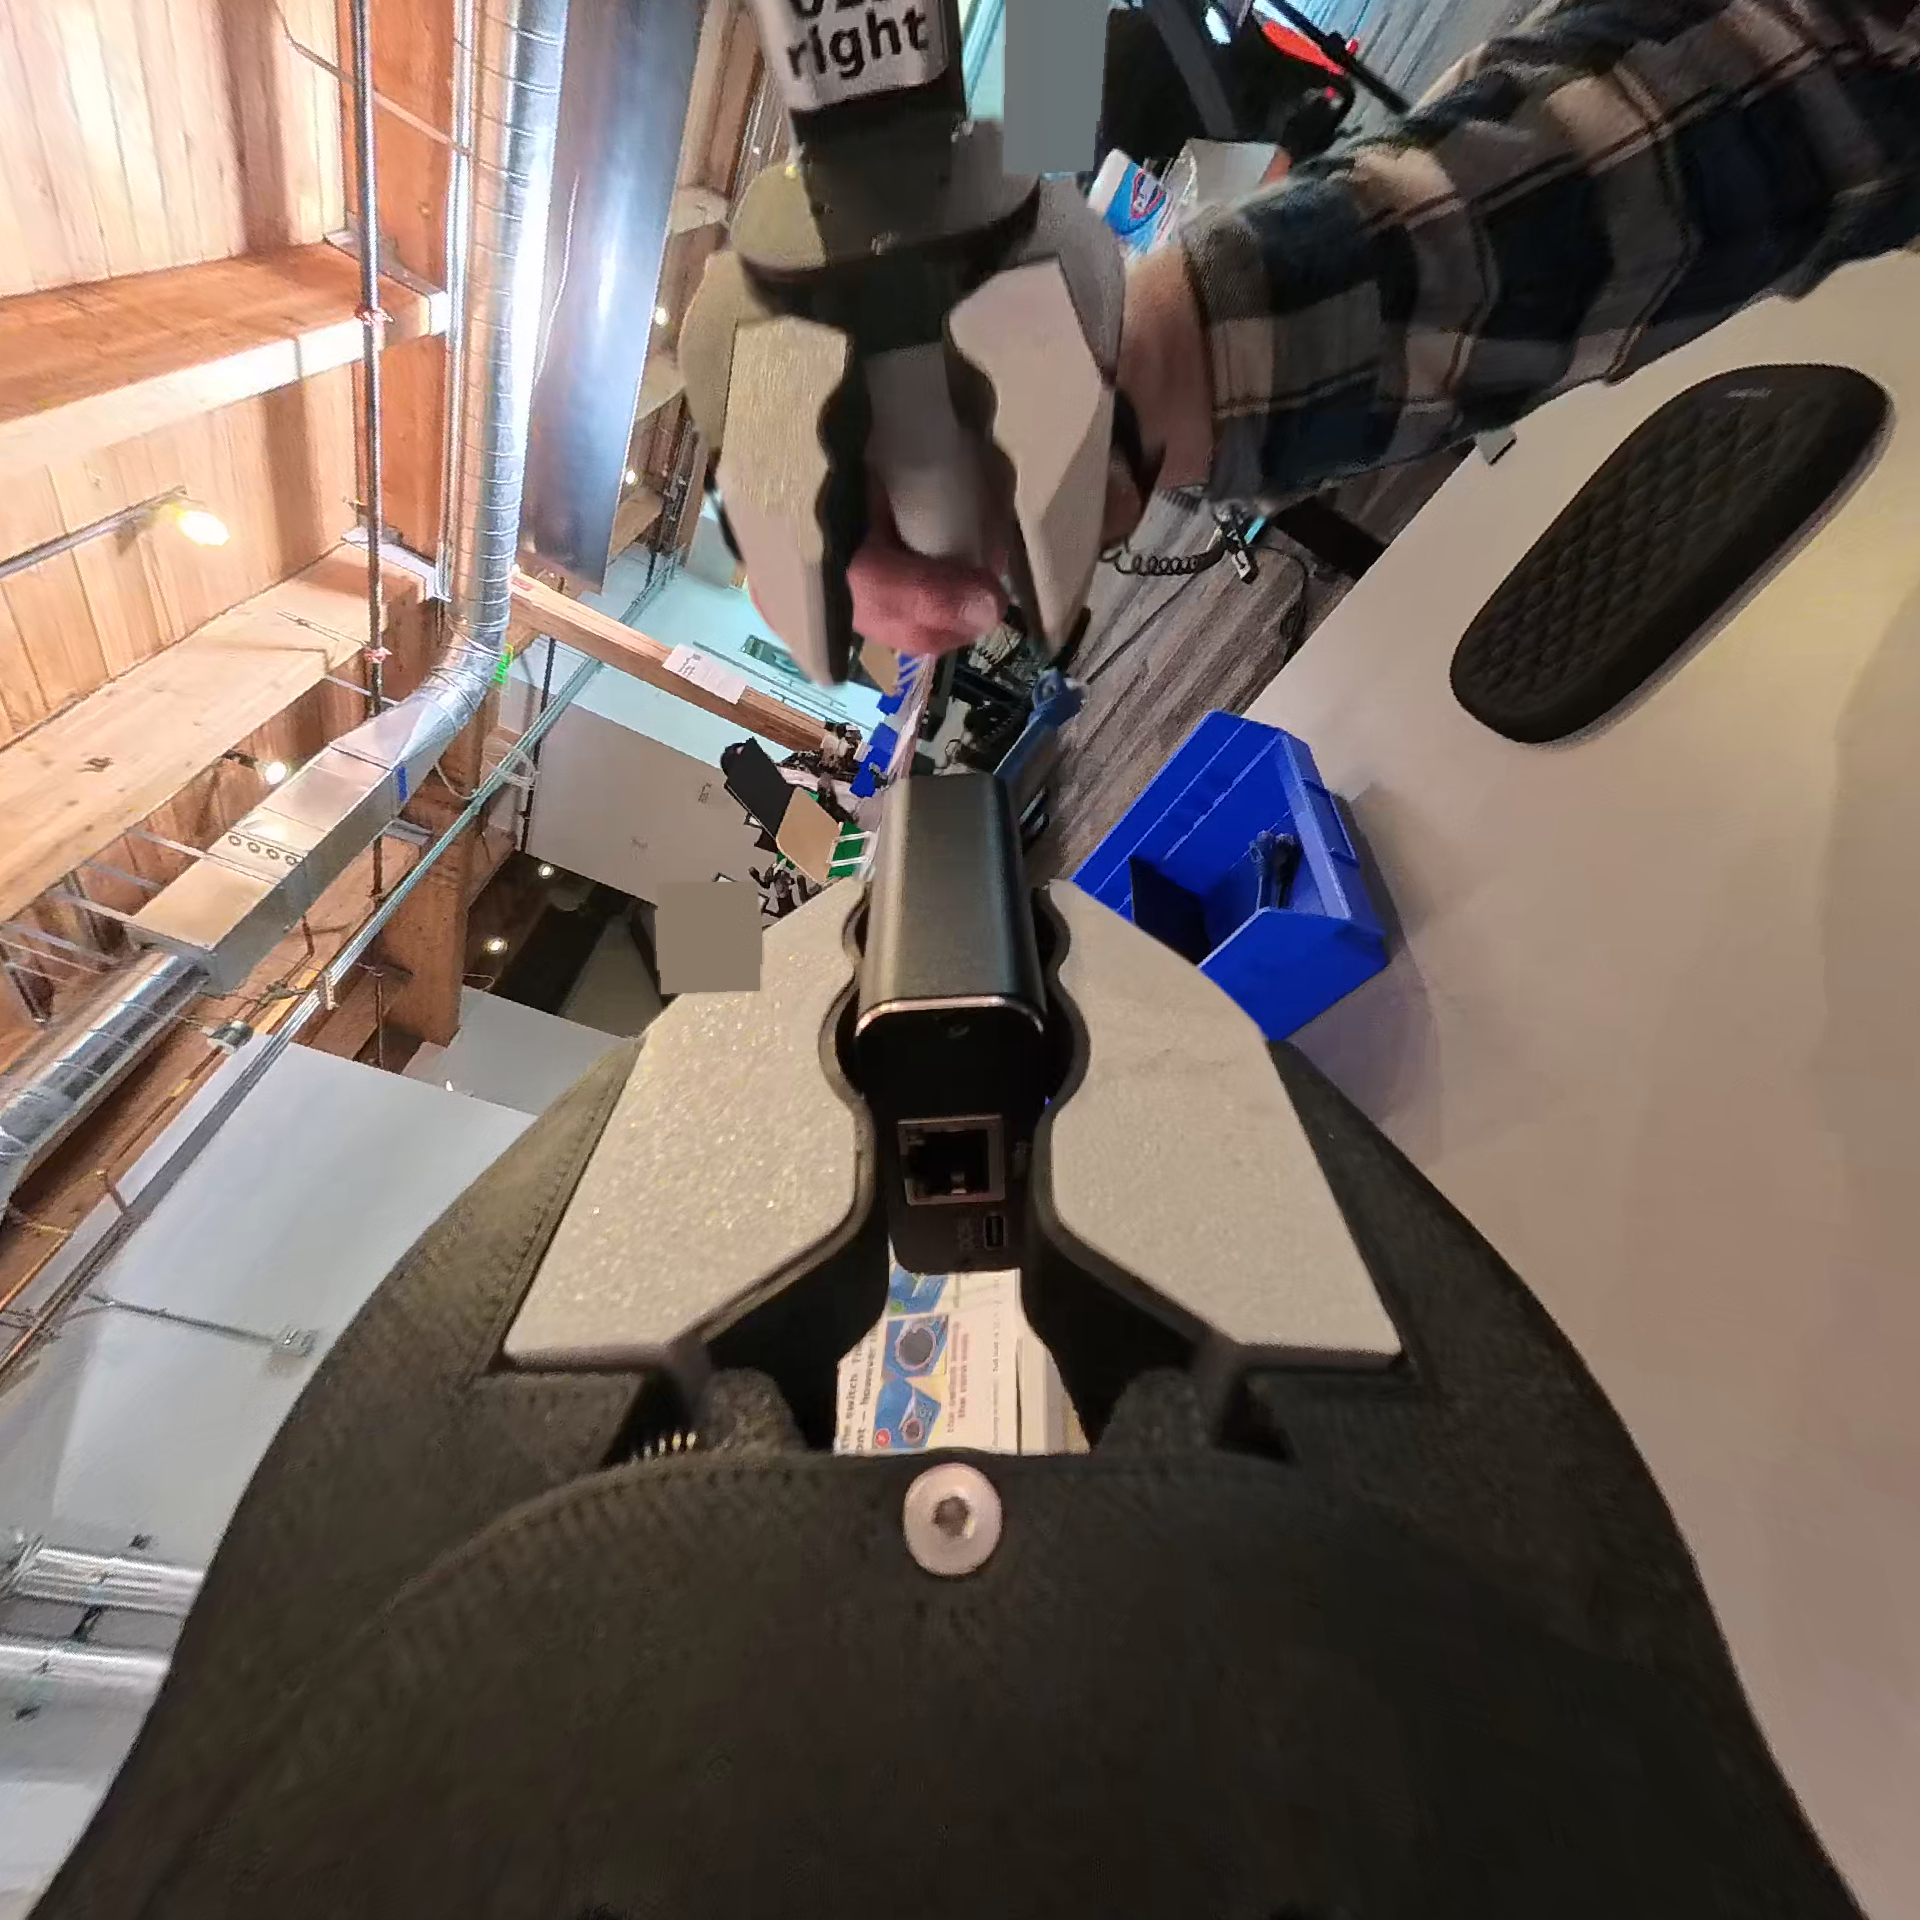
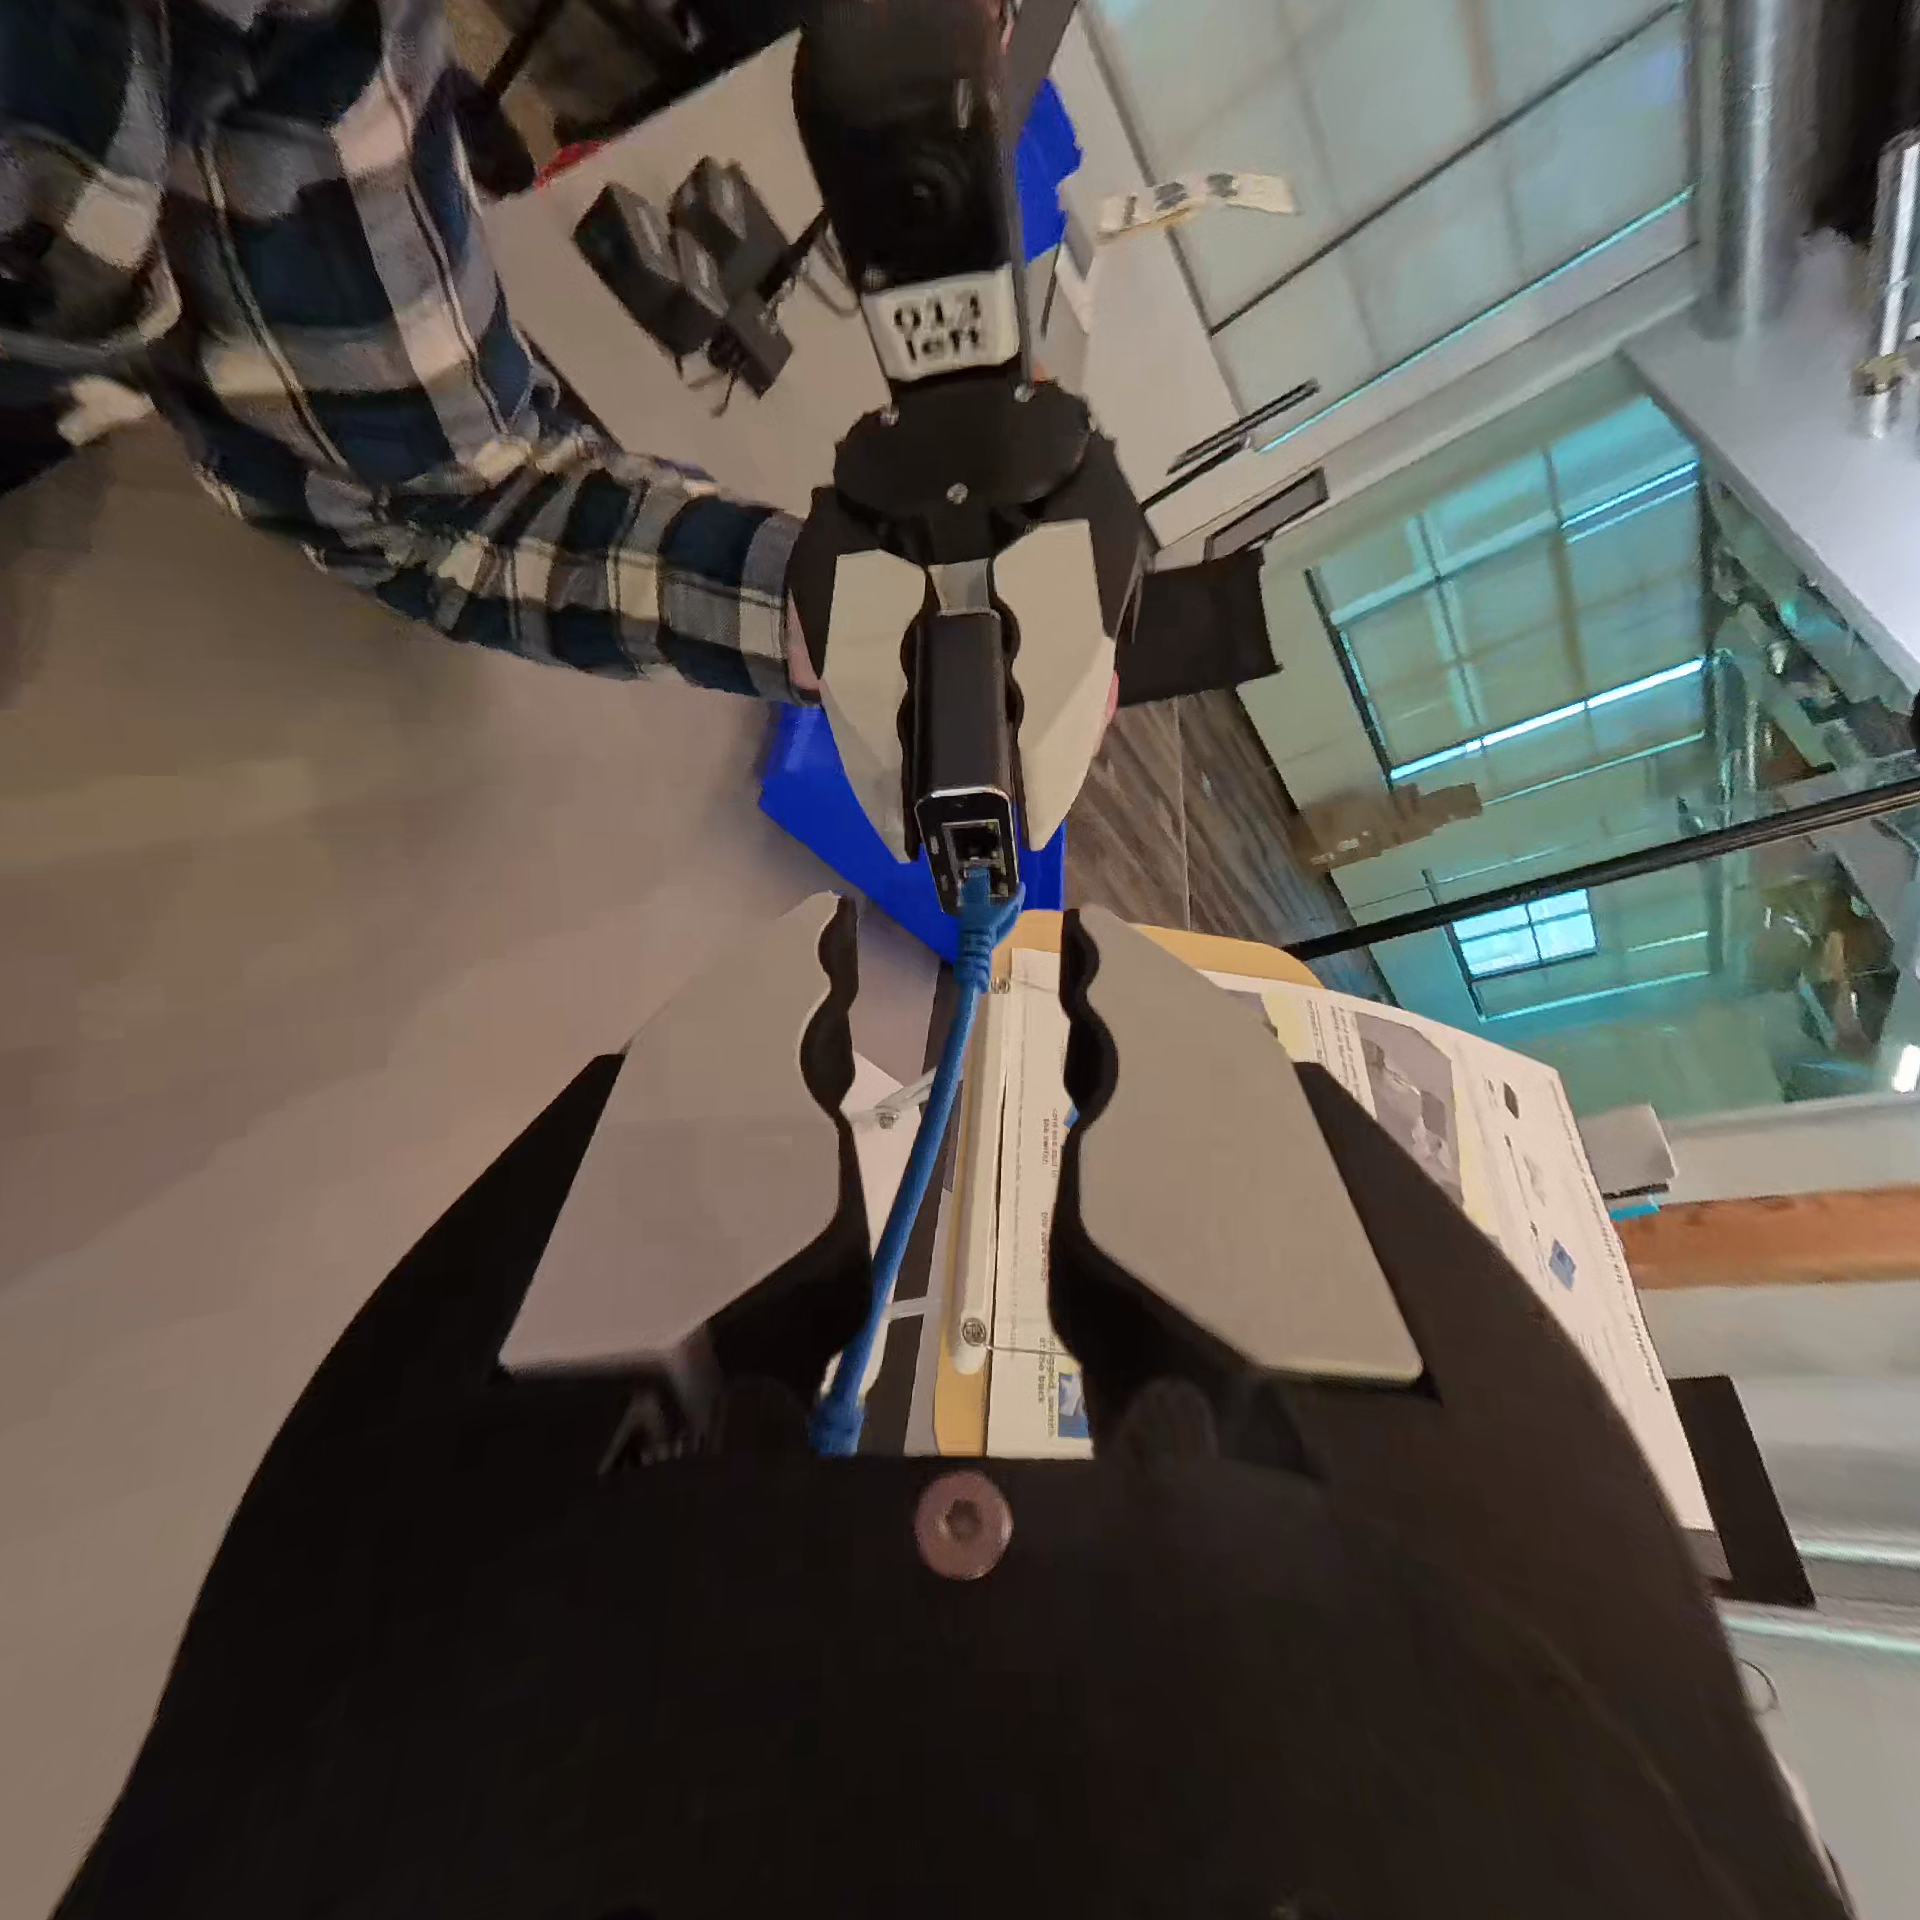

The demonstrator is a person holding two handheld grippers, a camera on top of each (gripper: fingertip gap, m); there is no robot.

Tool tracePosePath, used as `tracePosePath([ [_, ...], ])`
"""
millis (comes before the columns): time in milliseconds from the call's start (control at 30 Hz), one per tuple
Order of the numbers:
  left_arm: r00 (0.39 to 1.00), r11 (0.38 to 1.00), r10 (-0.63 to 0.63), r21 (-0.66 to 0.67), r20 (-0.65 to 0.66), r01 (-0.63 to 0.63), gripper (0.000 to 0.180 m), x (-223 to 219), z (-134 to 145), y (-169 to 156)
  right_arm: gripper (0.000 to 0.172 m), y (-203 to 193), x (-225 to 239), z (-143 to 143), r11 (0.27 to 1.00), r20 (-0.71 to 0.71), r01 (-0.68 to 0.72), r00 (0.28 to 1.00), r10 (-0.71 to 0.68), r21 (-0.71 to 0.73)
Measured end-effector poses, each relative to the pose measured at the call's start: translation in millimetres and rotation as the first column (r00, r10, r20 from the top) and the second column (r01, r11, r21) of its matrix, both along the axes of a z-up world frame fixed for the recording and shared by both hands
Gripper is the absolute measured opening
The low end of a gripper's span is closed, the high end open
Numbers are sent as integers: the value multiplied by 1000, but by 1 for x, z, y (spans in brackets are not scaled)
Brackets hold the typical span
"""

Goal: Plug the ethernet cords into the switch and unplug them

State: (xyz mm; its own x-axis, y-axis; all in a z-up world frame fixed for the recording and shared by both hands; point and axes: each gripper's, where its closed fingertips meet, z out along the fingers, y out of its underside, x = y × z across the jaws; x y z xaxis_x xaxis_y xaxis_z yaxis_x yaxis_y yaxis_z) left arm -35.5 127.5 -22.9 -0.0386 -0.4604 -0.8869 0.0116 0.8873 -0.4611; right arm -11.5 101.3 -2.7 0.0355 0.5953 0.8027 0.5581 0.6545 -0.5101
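left jaws: clamped on the black switch (image 1: 951,997), pads pressing both long sides; the switch pokes out past the tips at 12 o'clock of the left wrist view.
right jaws: apart at a middling width, gripping nothing; the blue ethernet cord (image 2: 925,1143) runs up the gap without either pad touching it.
right gripper: (image 2: 951,935), just short of the switch's port end.
left gripper: (image 2: 961,790), at 12 o'clock of the right wrist view, facing the right gripper head-on.
plug: (image 2: 982,899) at the mouth of the lower port, touching the switch (image 2: 961,727); seated or only resting, cannot tell. Upper port looks empty.
step: judged mid-plug or mid-unplug of this cord.
do it well: pinch the plug boot, not the bare cord; keep the push or pull in line with the port; left holds the switch steady against it.
risk: a tug on the cord off-axis could twist the switch in the left jaws.
around: blue bin (image 1: 1247,873) at 2 o'clock on the worktop (image 1: 1610,1143); printed sheets (image 2: 1403,1143) under the right gripper.
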Motion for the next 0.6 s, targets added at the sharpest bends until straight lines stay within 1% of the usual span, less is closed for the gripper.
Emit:
tracePosePath([
  [167,1000,999,-30,-16,0,30,27,3,0,-4,35,19,-15,-16,998,87,35,995,-39,43],
  [233,1000,999,-31,-17,-2,31,26,4,-1,-3,34,21,-19,-18,997,87,38,995,-43,64],
  [367,999,999,-43,-24,0,43,27,4,0,-5,31,28,-21,-26,997,98,46,994,-51,55],
  [500,998,998,-59,-33,-1,59,27,5,-1,-8,22,27,-20,-24,998,76,37,996,-41,53],
  [600,997,996,-77,-46,4,77,27,5,1,-10,21,28,-20,-24,998,67,40,997,-43,46],
])
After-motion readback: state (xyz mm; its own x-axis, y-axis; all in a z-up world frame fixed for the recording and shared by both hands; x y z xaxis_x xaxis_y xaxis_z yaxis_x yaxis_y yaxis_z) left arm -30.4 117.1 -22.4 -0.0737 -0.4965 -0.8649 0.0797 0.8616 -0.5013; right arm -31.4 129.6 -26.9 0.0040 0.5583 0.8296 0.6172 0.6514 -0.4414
